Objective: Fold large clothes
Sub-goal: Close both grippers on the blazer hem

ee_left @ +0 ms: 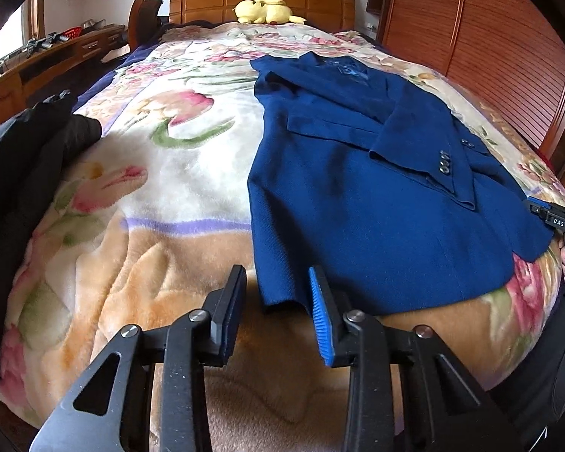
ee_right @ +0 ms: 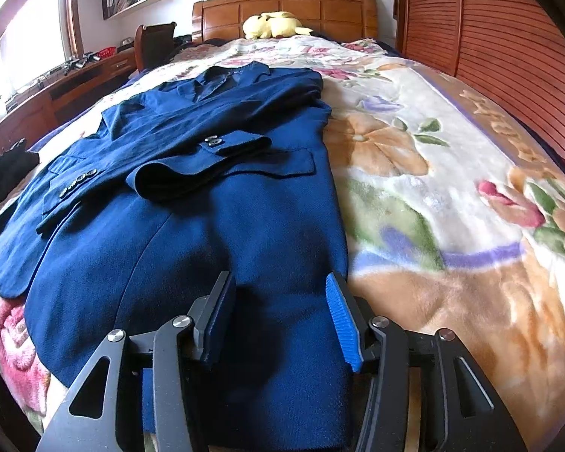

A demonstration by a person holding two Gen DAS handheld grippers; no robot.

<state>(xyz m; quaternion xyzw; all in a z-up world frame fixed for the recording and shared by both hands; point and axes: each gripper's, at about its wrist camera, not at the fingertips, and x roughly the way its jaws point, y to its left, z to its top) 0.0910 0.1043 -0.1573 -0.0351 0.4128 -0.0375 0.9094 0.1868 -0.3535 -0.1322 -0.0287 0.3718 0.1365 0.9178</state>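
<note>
A blue jacket [ee_left: 358,196] lies flat on the bed, on top of a flowered blanket [ee_left: 162,173]. Its collar points to the wooden headboard [ee_left: 260,0] and its hem is near the foot of the bed. Both sleeves are folded across the chest, and one cuff with dark buttons [ee_right: 211,141] lies over the other sleeve.

The left hand-held gripper [ee_left: 277,303] is wide open and holds nothing. It hovers just at the lower left corner of the hem; its right finger with the blue pad [ee_left: 322,320] is in front of the cloth edge, and its left finger is over the blanket.

The right hand-held gripper [ee_right: 282,312] is also wide open and empty. It is above the lower right part of the jacket [ee_right: 192,241], near the right edge of the hem. In the left wrist view, part of it shows at the right border [ee_left: 557,220].

A yellow plush toy [ee_right: 277,24] rests by the headboard. A dark garment [ee_left: 30,158] lies at the left side of the bed.
</note>
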